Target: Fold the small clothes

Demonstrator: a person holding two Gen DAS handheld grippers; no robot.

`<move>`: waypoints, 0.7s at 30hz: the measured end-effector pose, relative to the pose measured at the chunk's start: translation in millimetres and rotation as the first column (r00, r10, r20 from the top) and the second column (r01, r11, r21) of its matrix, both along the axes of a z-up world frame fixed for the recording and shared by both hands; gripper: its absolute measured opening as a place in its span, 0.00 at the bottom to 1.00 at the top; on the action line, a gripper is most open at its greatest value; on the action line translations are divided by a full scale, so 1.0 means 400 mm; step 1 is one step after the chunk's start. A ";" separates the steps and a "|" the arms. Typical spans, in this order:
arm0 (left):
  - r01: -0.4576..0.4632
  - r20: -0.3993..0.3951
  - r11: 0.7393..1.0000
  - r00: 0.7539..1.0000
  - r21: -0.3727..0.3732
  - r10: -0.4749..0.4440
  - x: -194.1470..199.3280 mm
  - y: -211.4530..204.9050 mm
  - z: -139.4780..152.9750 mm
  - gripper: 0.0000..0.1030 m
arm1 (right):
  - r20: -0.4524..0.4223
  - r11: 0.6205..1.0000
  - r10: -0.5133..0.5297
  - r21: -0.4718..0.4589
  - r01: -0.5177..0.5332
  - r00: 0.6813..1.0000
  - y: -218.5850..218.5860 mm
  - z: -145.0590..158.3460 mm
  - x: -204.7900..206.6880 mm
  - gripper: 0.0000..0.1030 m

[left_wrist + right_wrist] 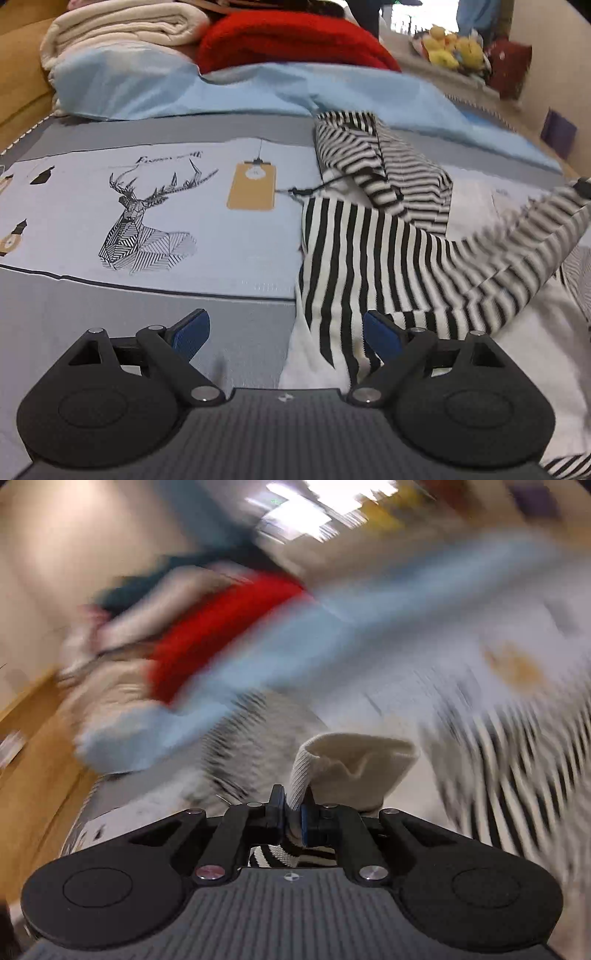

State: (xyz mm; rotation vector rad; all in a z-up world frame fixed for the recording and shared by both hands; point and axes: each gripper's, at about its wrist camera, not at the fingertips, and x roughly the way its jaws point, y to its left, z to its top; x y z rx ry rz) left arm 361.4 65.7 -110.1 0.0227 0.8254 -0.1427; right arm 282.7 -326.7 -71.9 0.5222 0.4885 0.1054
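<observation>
A black-and-white striped garment (pixel 373 251) with a white lower part lies on the printed bedsheet (pixel 155 206). One striped sleeve (pixel 535 236) is lifted to the right, where the tip of the other gripper (pixel 583 186) shows. My left gripper (pixel 286 334) is open low over the sheet, its right finger at the garment's edge. In the right wrist view, my right gripper (pixel 293 814) is shut on the sleeve's cream ribbed cuff (pixel 354 764). That view is heavily blurred; the striped garment (pixel 517 760) shows at the right.
A light blue pillow (pixel 221 88) lies across the bed behind the garment, with a red blanket (pixel 291 40) and a cream blanket (pixel 122 29) on it. Plush toys (pixel 454 48) sit far right. A wooden bed frame (pixel 33 760) is at the left.
</observation>
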 end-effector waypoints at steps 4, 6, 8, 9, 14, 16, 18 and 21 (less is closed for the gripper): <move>0.007 0.004 1.000 1.000 -0.013 -0.007 -0.002 -0.013 0.004 0.91 | 0.023 1.000 0.002 -0.031 -0.001 1.000 -0.035 -0.006 -0.037 0.10; 0.012 -0.004 1.000 1.000 -0.010 -0.012 -0.001 -0.022 -0.003 0.91 | -0.153 0.998 -0.055 -0.034 0.051 0.987 -0.072 -0.098 -0.036 0.18; 0.013 0.002 1.000 1.000 0.001 -0.013 -0.003 -0.033 -0.010 0.91 | -0.410 0.986 -0.164 -0.084 0.142 0.897 -0.108 -0.206 -0.029 0.39; 0.013 0.008 1.000 1.000 0.003 -0.013 -0.004 -0.040 -0.011 0.91 | -0.422 0.983 -0.185 -0.071 0.171 0.887 -0.125 -0.222 -0.041 0.35; 0.007 0.014 1.000 1.000 -0.019 -0.007 0.007 -0.082 -0.013 0.91 | -0.243 0.965 -0.261 -0.082 0.248 0.934 -0.143 -0.108 -0.108 0.70; -0.002 -0.010 0.999 1.000 0.032 0.002 0.019 -0.108 -0.037 0.92 | -0.232 0.968 -0.241 -0.121 0.218 0.942 -0.138 -0.118 -0.117 0.71; 0.000 -0.035 0.990 0.999 0.141 0.005 0.030 -0.135 -0.075 0.92 | -0.339 0.971 -0.223 -0.161 0.177 0.914 -0.123 -0.172 -0.094 0.69; 0.001 -0.048 0.963 0.999 0.270 0.013 0.032 -0.150 -0.124 0.92 | -0.351 0.947 -0.230 -0.294 0.126 0.908 -0.095 -0.216 -0.095 0.65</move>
